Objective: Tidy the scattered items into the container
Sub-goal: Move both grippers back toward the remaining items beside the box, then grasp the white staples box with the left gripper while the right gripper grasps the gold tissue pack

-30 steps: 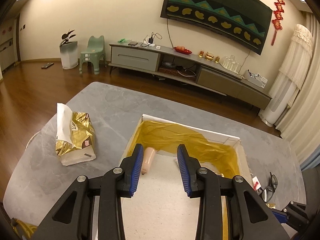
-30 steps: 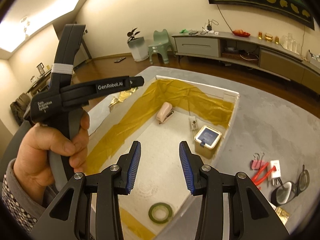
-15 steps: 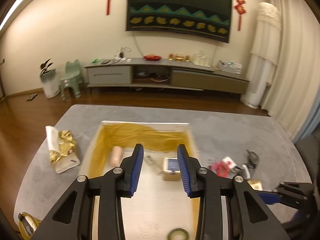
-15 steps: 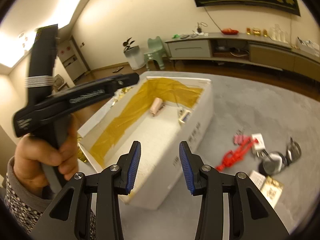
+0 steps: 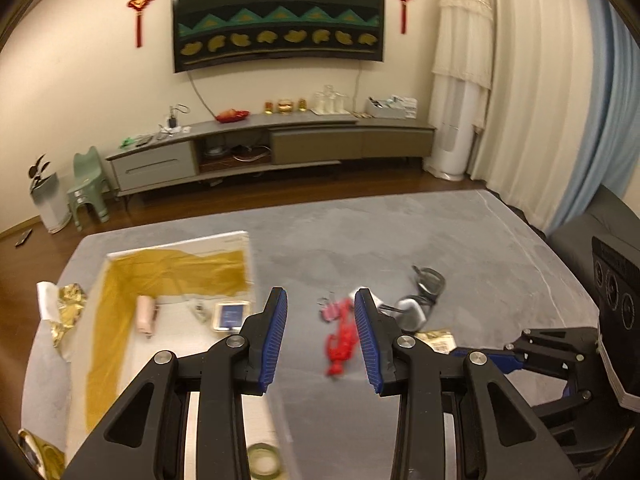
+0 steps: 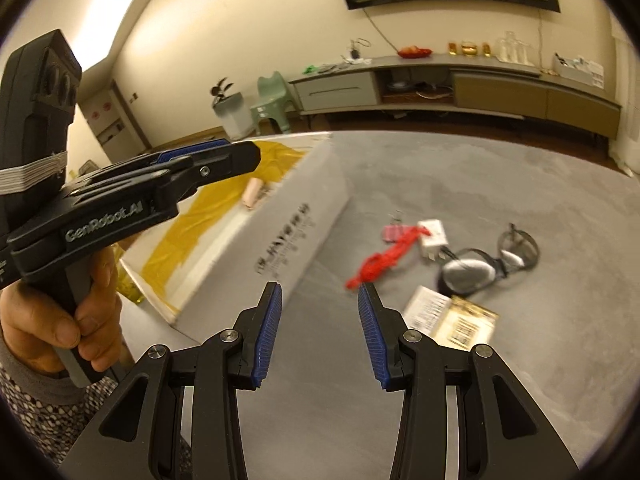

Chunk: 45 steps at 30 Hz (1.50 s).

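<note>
Both tongs, left (image 5: 320, 336) and right (image 6: 319, 334), gape empty; we next take the red tangled cord (image 6: 384, 258), right of the white gold-lined box (image 6: 296, 216).

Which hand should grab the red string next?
Probably the right gripper. Its jaws are open and empty, and the red string lies just ahead on the table. The left gripper is open too, but sits by the box.
</note>
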Available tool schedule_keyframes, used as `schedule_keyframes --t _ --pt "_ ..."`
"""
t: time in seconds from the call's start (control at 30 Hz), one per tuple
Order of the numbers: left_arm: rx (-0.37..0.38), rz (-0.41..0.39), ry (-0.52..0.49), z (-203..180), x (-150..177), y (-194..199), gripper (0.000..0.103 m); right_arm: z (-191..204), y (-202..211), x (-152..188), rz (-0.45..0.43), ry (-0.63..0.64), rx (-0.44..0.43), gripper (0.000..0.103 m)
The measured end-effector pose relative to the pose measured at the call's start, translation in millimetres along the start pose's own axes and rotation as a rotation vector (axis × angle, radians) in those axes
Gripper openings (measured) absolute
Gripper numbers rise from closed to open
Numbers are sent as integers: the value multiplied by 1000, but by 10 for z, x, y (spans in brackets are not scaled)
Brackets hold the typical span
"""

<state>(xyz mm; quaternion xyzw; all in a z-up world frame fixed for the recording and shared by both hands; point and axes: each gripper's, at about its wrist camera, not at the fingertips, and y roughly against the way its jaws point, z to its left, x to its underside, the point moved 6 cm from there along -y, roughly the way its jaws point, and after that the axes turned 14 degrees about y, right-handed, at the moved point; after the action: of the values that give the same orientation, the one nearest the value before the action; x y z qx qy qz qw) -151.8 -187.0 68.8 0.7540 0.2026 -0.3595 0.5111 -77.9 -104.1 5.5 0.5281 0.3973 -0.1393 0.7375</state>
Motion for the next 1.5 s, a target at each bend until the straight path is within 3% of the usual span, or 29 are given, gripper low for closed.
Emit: schedule_keyframes --t 0.27,0.47,0.7,0.9,1.17,1.27,1.33,1.5 --pt "11 90 -42 -382 255 -408 45 -425 -34 303 57 -69 48 43" --pt "-19 167 -41 -443 453 -802 53 -614 -211 517 128 -59 120 44" --pt "-40 251 -59 -475 722 -1187 53 -808 -460 694 185 -61 150 48" --pt "-54 269 -117 -520 843 -1343 53 -841 -655 742 196 -42 141 49" --pt "-62 299 -136 -456 962 -1465 53 -1124 -622 737 259 55 310 49" --pt "-26 308 -123 -476 1012 -1452 54 -1236 -572 725 226 -14 267 49" --pt "-3 313 -125 -520 1048 -1437 61 -1208 -574 705 201 -56 197 50" --pt "-25 332 -161 -503 1172 -1495 64 -1139 -676 745 226 -19 184 52"
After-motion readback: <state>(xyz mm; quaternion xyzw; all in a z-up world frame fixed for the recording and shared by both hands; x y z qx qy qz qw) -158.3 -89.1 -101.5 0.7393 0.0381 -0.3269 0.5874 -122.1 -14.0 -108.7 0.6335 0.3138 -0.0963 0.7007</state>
